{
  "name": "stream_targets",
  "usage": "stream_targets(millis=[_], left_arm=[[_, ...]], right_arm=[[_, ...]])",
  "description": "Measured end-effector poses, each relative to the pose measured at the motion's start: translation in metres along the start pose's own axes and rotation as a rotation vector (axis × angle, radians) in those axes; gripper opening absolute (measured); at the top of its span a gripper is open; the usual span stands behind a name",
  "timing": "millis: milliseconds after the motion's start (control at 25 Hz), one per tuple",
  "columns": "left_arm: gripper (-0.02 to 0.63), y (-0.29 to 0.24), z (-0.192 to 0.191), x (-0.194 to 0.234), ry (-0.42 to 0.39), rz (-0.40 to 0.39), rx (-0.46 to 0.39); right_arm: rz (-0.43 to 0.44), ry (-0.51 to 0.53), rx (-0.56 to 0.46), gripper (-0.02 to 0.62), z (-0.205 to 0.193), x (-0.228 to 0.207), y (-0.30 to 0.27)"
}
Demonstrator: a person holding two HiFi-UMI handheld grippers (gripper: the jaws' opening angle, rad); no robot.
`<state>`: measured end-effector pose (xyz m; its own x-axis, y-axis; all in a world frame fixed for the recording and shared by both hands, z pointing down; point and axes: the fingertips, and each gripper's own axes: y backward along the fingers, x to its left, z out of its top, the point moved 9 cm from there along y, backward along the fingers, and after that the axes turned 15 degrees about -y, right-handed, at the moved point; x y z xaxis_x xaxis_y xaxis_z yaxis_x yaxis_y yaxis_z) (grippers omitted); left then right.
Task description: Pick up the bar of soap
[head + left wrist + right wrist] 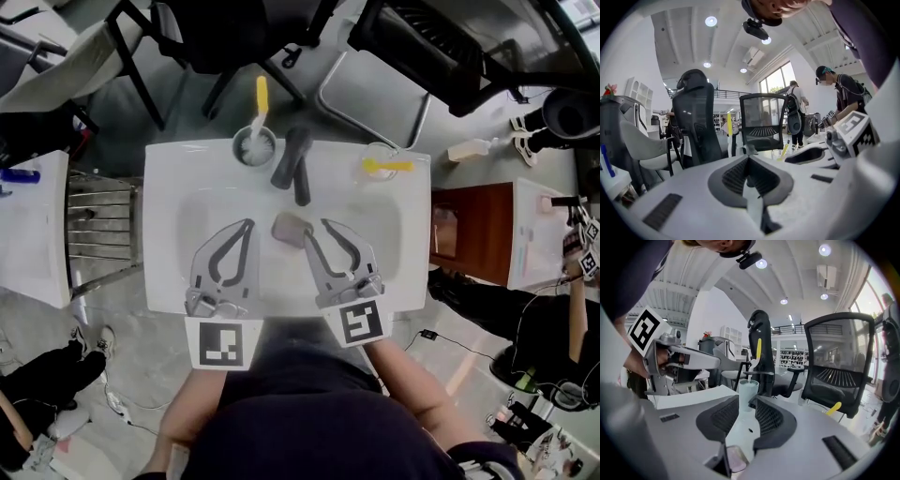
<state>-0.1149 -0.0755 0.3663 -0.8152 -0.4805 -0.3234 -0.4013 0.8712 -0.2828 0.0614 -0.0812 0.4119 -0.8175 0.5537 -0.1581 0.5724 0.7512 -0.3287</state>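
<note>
Overhead, white basin top (169, 234) ringed by office chairs (234, 37). Left gripper (249, 223) clenched, empty; right gripper (316, 229) parted beside bar of soap (289, 228). Near rim partly hidden by person's torso (309, 403).

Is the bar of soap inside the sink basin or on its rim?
Inside: the bar of soap lies in the basin of the sink, near the faucet.

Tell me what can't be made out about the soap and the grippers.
- Bar of soap, head view: its right end lies behind the right gripper's jaw, so contact can't be judged.
- Right gripper view: a pink sliver shows low between the jaws, mostly covered by the gripper; too little to identify.
- Left gripper view: the left gripper itself blocks everything below; no soap visible.
</note>
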Motion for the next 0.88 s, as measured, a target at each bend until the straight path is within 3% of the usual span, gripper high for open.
stream_targets(millis=[880], left_arm=[[0.000, -0.020, -0.060, -0.008, -0.005, -0.152, 0.131]], right_arm=[[0.014, 0.120, 0.354, 0.123, -0.105, -0.003, -0.047]])
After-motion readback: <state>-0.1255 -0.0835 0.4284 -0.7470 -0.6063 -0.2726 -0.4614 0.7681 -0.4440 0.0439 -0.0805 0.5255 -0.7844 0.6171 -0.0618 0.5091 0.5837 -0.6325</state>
